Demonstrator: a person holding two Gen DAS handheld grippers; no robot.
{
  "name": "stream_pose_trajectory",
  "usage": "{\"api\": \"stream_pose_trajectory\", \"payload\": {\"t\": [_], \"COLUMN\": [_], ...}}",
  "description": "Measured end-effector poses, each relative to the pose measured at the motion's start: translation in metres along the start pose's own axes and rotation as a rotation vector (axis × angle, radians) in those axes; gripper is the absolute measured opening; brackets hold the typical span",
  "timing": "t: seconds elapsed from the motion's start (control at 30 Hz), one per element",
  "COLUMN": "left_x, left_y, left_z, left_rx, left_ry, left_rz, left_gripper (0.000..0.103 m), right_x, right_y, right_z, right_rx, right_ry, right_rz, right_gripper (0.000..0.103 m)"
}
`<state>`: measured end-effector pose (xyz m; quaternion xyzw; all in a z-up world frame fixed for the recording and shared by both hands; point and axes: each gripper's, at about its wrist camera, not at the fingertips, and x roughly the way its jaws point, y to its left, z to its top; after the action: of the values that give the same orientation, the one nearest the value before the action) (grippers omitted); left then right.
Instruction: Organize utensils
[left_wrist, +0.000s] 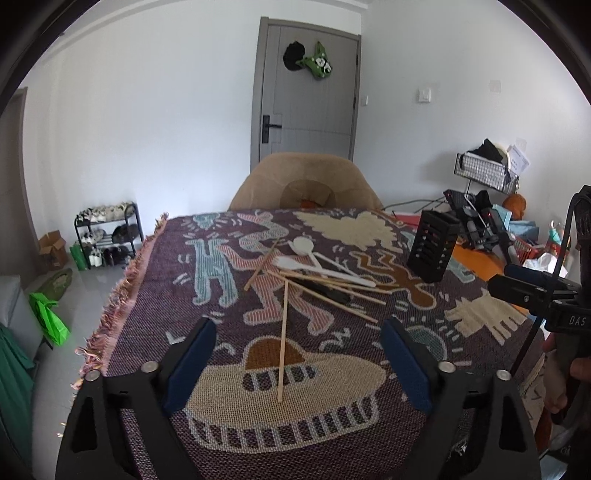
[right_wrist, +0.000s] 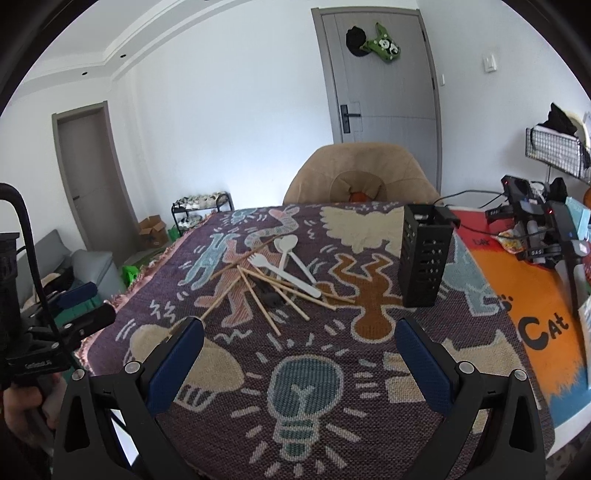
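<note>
The left gripper stands spread, its blue pads wide apart with nothing pinched; one wooden chopstick lies on the cloth between them, low in the left wrist view, untouched as far as I can tell. The right gripper is likewise released and empty, hovering over the light-bulb pattern at the bottom of its frame.

Beyond the fingers, the utensils lie in a loose heap at mid-frame: crossed chopsticks, a white spoon, a white fork and a dark piece half buried under them. The black slotted holder stands upright at right of centre, well apart from the heap, and no utensil shows above its rim. By that, the sorting seems barely begun; everything appears left to pick up.

The patterned blanket covers the table. A tan chair sits behind it, and cables and gear crowd the right edge near the holder. The tangled sticks look likeliest to hinder a clean pick.
</note>
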<state>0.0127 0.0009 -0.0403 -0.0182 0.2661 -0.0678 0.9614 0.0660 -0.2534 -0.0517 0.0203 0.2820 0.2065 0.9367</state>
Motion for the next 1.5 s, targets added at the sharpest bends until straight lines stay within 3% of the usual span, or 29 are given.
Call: {"api": "stream_pose_trajectory", "payload": {"t": [0.27, 0.57, 0.9, 1.1, 1.17, 1.3, 1.37, 1.5], "left_x": [0.034, 0.062, 0.070, 0.073, 0.075, 0.078, 0.077, 0.064], "left_y": [0.003, 0.008, 0.017, 0.016, 0.015, 0.013, 0.016, 0.022], "left_z": [-0.020, -0.041, -0.056, -0.062, -0.062, -0.061, -0.060, -0.052], "left_rx": [-0.009, -0.037, -0.047, -0.034, -0.031, -0.019, -0.030, -0.045], "left_ry": [0.118, 0.228, 0.298, 0.287, 0.282, 0.281, 0.286, 0.243], "left_rz": [-0.026, -0.039, -0.015, -0.002, 0.007, 0.025, 0.013, 0.007], "left_gripper": [0.057, 0.033, 0.029, 0.028, 0.024, 0.004, 0.003, 0.003], "right_x": [0.018, 0.042, 0.060, 0.064, 0.066, 0.080, 0.090, 0.109], "right_y": [-0.012, -0.023, -0.020, -0.016, -0.013, -0.005, -0.003, 0.002], "right_z": [-0.011, -0.023, -0.033, -0.035, -0.034, -0.031, -0.029, -0.024], "right_rx": [0.015, 0.038, 0.035, 0.039, 0.035, 0.018, 0.024, 0.010], "right_ry": [0.044, 0.118, 0.165, 0.178, 0.181, 0.210, 0.231, 0.258], "right_rz": [0.014, 0.026, 0.047, 0.061, 0.068, 0.085, 0.098, 0.128], "right_gripper": [0.102, 0.085, 0.081, 0.081, 0.081, 0.071, 0.062, 0.059]}}
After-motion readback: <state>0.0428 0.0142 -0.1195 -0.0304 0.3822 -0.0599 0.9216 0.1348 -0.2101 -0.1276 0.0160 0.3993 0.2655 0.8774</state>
